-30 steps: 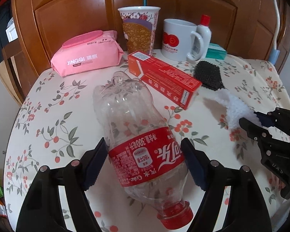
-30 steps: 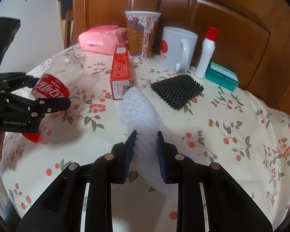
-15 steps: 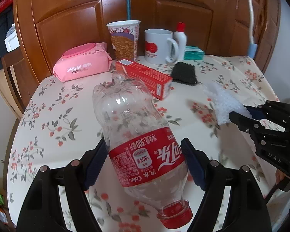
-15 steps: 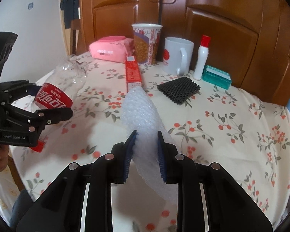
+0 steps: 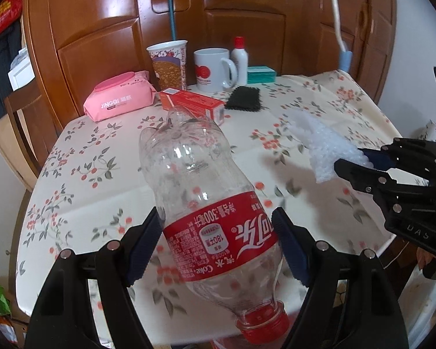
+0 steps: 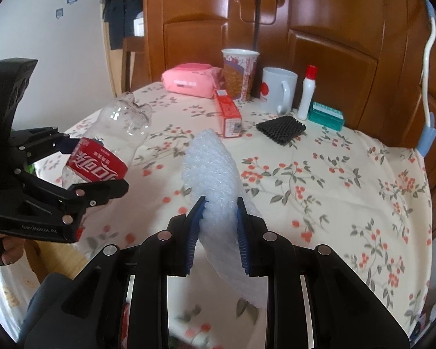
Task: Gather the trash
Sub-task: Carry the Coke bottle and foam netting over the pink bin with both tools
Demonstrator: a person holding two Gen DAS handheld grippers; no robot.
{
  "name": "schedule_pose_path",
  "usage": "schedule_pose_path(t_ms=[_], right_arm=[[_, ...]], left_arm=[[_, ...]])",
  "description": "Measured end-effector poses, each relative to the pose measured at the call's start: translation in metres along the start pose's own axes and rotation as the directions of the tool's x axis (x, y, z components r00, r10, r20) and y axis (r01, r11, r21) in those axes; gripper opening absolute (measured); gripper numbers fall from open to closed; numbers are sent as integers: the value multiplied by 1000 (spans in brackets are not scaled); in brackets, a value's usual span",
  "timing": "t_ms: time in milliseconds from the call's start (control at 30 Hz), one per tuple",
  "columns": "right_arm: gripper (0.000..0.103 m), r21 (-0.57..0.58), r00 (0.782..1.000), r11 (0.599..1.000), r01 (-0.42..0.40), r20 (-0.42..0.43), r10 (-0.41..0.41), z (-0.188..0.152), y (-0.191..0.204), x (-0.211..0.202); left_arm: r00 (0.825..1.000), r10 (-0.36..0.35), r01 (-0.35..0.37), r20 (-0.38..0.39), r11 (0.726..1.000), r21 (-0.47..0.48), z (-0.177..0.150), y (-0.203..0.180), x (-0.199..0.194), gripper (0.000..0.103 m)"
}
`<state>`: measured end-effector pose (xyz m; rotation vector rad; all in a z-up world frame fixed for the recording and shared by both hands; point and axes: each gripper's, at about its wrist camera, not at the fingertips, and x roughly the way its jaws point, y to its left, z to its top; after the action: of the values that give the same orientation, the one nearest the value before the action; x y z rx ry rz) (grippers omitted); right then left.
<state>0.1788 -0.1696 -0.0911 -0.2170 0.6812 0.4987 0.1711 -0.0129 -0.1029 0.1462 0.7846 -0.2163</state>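
An empty clear plastic bottle (image 5: 200,192) with a red label and red cap hangs above the table's near edge, cap toward the camera. My left gripper (image 5: 218,226) is shut on it at the label. The same bottle (image 6: 113,145) and left gripper (image 6: 98,165) show at the left of the right wrist view. A crumpled piece of white bubble wrap (image 6: 215,174) is pinched in my right gripper (image 6: 219,208), lifted off the flowered tablecloth (image 6: 319,180). In the left wrist view the bubble wrap (image 5: 319,145) and right gripper (image 5: 351,163) sit at the right.
At the back of the table stand a pink wipes pack (image 5: 119,96), a paper cup (image 5: 168,64), a white mug (image 5: 212,69), a small white bottle with red cap (image 5: 239,58), a teal box (image 5: 260,74), a red carton (image 5: 191,104) and a black mesh pad (image 5: 244,99). Wooden cabinet doors rise behind.
Both grippers have drawn back toward the table's near edge and risen a little, each keeping its load. The items at the back look smaller and farther away.
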Motion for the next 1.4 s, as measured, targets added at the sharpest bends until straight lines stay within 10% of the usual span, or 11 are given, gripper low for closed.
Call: schedule_pose_path(t_ms=[667,1000,1400], right_arm=[[24,80,998,995,-68,-9,69,-114,70,-76],[24,180,974,979,-94,-185,127,-211,88,-8],[24,246,917,968,-49,-372,141,-290,83,91]], left_arm=[[995,-90,94,-53,993,68,-133,-63,-73,76],[969,-93,111,-230,991,70,-227,-80,-4,76],[895,-99,133,-434,990,50,-308,-89,108,76]])
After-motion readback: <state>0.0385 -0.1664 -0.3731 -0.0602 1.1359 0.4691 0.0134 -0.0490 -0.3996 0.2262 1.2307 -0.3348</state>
